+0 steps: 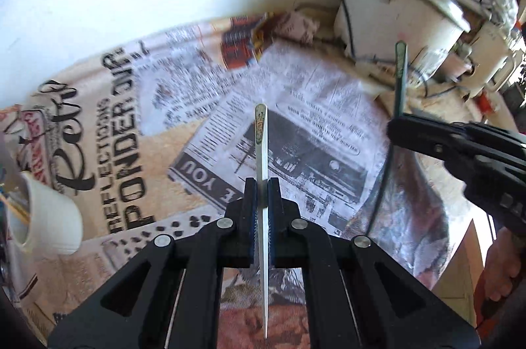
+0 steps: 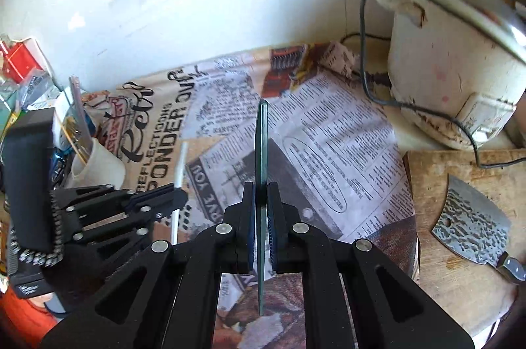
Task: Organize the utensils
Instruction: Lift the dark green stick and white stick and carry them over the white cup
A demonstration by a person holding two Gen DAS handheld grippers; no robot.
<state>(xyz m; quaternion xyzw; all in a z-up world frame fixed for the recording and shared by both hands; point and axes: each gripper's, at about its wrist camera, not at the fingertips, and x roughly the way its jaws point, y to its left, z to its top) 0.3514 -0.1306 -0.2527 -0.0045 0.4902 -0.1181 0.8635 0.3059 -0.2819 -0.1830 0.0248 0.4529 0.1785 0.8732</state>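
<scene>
My left gripper (image 1: 262,183) is shut on a thin silver utensil handle (image 1: 261,132) that sticks up edge-on above the newspaper-covered table (image 1: 315,119). My right gripper (image 2: 261,186) is shut on a thin dark green utensil handle (image 2: 262,132), also edge-on. In the left wrist view the right gripper (image 1: 393,128) shows at the right with the green utensil (image 1: 401,66) rising from it. In the right wrist view the left gripper (image 2: 179,194) shows at the left, with the silver utensil (image 2: 180,165) rising pale from it. A white cup (image 2: 98,165) at the left holds several utensils.
A worn white cooker (image 2: 450,59) with a dark cord stands at the back right. A cleaver (image 2: 473,224) lies on a wooden board (image 2: 437,171) to the right. Cluttered packets sit at the far left behind the cup. A white wall rises behind the table.
</scene>
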